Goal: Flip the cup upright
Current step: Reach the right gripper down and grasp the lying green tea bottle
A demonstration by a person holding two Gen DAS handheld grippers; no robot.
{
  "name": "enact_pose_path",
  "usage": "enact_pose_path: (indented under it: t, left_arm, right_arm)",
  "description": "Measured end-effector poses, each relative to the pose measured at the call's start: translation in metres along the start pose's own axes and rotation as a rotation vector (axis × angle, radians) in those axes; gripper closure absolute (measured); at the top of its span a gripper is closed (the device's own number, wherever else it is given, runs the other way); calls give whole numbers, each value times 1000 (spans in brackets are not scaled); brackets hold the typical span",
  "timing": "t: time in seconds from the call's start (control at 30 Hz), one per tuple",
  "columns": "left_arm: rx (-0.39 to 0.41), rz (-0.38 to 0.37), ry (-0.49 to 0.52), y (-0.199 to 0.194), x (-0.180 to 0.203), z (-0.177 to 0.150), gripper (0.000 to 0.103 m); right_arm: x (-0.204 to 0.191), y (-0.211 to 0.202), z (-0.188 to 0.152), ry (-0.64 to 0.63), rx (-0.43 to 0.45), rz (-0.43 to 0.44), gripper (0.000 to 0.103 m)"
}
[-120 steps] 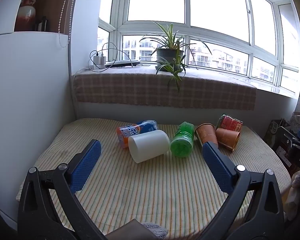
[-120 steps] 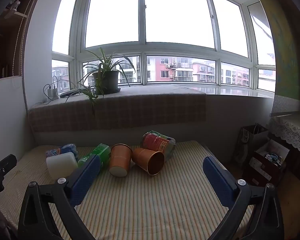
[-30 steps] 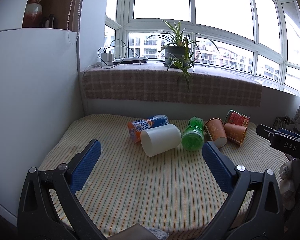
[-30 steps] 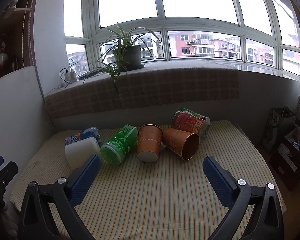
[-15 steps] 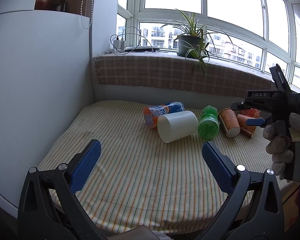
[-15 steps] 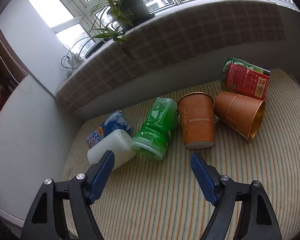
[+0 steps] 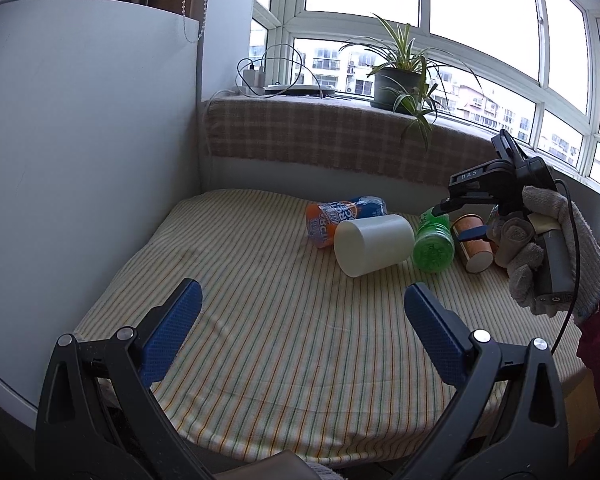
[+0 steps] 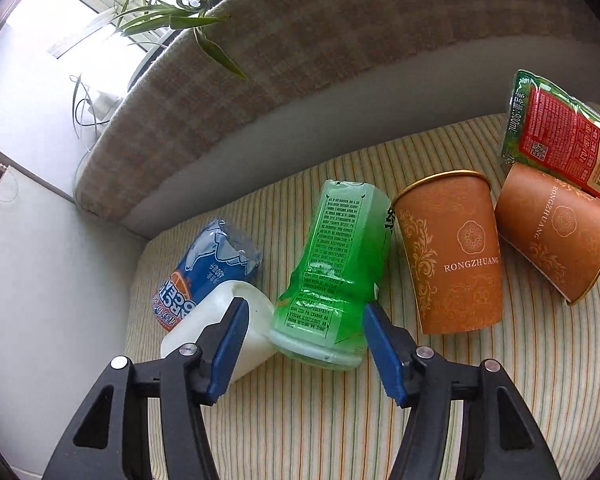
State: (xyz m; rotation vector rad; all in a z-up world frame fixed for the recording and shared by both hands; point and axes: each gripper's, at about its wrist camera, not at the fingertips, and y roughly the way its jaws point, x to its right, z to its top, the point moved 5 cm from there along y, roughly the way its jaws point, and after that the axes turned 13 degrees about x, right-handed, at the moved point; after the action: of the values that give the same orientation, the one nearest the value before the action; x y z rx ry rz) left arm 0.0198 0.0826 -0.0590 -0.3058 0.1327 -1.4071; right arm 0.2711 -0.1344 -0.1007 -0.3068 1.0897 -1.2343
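Note:
Several cups lie on their sides in a row on the striped table (image 7: pixel 284 320): a blue-orange cup (image 8: pixel 204 268), a white cup (image 8: pixel 236 328), a green cup (image 8: pixel 332 280), two brown paper cups (image 8: pixel 452 256) (image 8: pixel 556 232) and a red-green cup (image 8: pixel 560 132). My right gripper (image 8: pixel 306 320) is open with its blue pads on either side of the green cup's bottom end, not closed on it. In the left wrist view it hovers over the green cup (image 7: pixel 432 240). My left gripper (image 7: pixel 300 320) is open and empty, well short of the white cup (image 7: pixel 374 244).
A white cabinet wall (image 7: pixel 80 160) borders the table on the left. A plaid-covered window ledge (image 7: pixel 340 136) with a potted plant (image 7: pixel 396 84) and charger cables runs along the back. The table's near edge is just below my left gripper.
My right gripper has moved forward and down to the green cup, its jaws narrowed and now straddling the cup's bottom end. The left gripper has drifted left and back slightly, staying open.

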Motion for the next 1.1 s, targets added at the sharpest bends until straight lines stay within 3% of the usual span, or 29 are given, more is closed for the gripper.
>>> enact_pose_path:
  t: [0.23, 0.6, 0.8, 1.1]
  left_arm:
    - [2, 10, -20, 0, -12, 0, 0]
    - [1, 21, -32, 0, -18, -2, 0]
    - [3, 29, -37, 0, -22, -2, 0]
    - [4, 35, -38, -1, -25, -2, 0]
  right_arm:
    - [0, 24, 4, 16, -23, -92, 43]
    - [-15, 53, 14, -6, -16, -164, 40]
    - [-15, 68, 13, 16, -53, -157, 36]
    - [-17, 70, 13, 22, -48, -117, 37]
